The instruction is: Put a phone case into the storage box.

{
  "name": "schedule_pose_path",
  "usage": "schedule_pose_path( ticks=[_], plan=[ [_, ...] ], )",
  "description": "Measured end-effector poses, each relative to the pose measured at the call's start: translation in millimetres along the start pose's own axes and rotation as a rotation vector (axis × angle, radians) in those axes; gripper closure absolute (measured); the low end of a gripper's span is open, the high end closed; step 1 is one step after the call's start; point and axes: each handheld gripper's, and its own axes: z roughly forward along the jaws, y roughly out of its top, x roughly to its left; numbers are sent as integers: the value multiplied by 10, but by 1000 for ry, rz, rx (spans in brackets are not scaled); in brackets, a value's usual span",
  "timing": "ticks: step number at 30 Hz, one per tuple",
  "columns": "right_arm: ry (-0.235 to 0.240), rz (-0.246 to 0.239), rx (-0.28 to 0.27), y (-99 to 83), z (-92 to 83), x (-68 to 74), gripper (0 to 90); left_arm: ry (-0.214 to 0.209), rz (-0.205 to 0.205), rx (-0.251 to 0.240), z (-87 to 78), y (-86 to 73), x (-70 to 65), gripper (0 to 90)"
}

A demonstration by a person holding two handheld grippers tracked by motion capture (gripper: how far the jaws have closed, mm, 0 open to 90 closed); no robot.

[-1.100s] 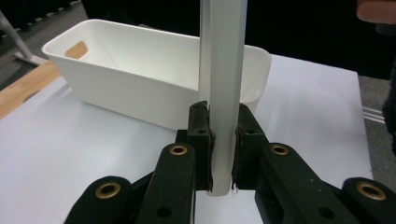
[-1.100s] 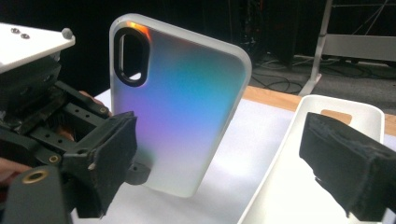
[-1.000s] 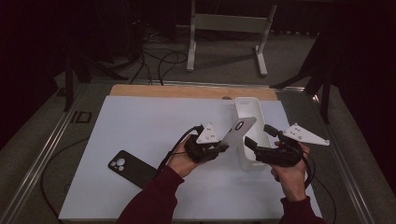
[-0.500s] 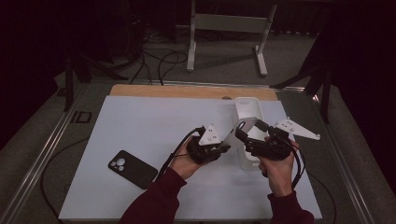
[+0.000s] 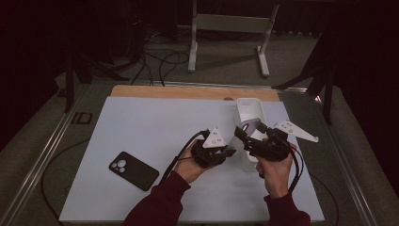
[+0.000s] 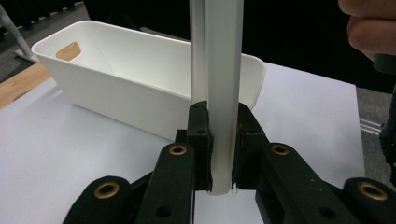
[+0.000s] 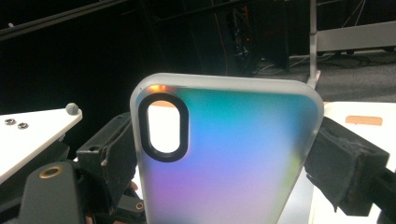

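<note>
- Dark floor with loose cables and a metal stand frame (image 5: 229, 28) lies beyond the desk (image 5: 141, 122), whose white top has a wooden strip along its far edge.
- A black phone (image 5: 133, 170) lies flat on the desk's near left part, camera side up, well apart from both hands.
- A white bin (image 5: 248, 109) stands on the desk's right half, its long side running away from the person; the left gripper view shows a handle slot in its far end wall.
- The left gripper (image 5: 226, 151) points right, toward the bin. Its fingers (image 6: 201, 135) pinch the edge of a frosted phone case (image 6: 219, 84), pads pressed on both faces, so the case stands upright above the desk, just in front of the bin.
- In the right gripper view the case (image 7: 224, 154) shows its iridescent back and a black-rimmed camera cutout at its upper left.
- The right gripper (image 5: 248, 129) faces the left one, its fingers (image 7: 348, 158) spread to either side of the case. They have just been closing in, with the case between them; the right pad sits at the case's side edge, but I cannot tell if it presses yet.
</note>
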Motion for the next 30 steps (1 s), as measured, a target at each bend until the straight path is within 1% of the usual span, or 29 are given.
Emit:
schedule_pose_path(
  ticks=[2,4,6,9,12,14,16,18,20,22,23,24,26,28,30],
  plan=[
    [2,-9,-4,0,-4,8,165,-2,0,1,-7,0,3,799],
    [-6,-19,-10,8,-12,18,166,-3,4,7,-16,-2,7,751],
    [0,-23,-9,23,-22,18,166,-10,-3,12,-29,-2,21,716],
    [-9,-36,-7,39,-34,14,166,-15,-11,16,-68,1,53,626],
    [-12,-44,-1,46,-40,0,166,-4,-14,12,-120,-2,81,555],
    [-10,-45,3,47,-38,-12,166,12,-14,9,-157,-7,103,510],
    [-11,-55,10,49,-32,-19,166,26,-29,12,-196,-12,125,460],
    [-7,-55,9,55,-31,-23,166,60,-38,14,-236,-18,140,396],
    [-7,-58,8,67,-35,-25,166,109,-49,18,-272,-22,151,270],
    [-14,-68,6,83,-40,-26,166,138,-57,21,-313,-26,166,181],
    [-16,-75,9,92,-44,-24,166,151,-55,24,-337,-29,176,152],
    [-20,-80,7,100,-46,-24,166,165,-61,23,-359,-33,183,143],
    [-24,-88,6,117,-53,-26,166,173,-65,19,-414,-43,213,94],
    [-25,-92,5,134,-60,-30,166,187,-78,13,-453,-56,244,72],
    [-26,-99,2,150,-61,-39,166,191,-91,9,-489,-74,289,42]
  ],
)
